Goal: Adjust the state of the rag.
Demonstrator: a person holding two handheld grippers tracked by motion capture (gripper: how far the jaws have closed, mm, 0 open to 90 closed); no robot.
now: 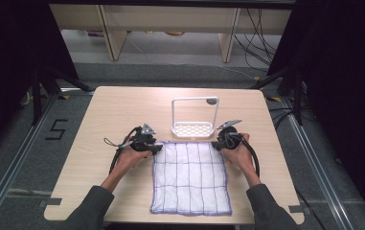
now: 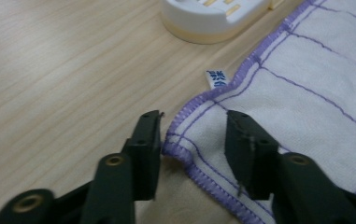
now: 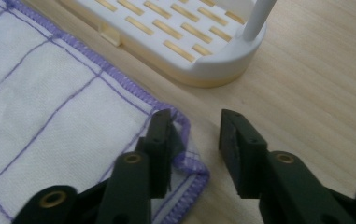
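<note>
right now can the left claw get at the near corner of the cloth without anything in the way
Probably yes. The left claw is open and already straddles the cloth corner, with bare table beside it. The white rack sits farther off, clear of the corner.

You've got 1 cloth, white w/ purple grid, 1 tag at its edge. 1 white rack behind it. 1 table. 2 grippers: left, right, 2 jaws ea. 2 hands on them.
</note>
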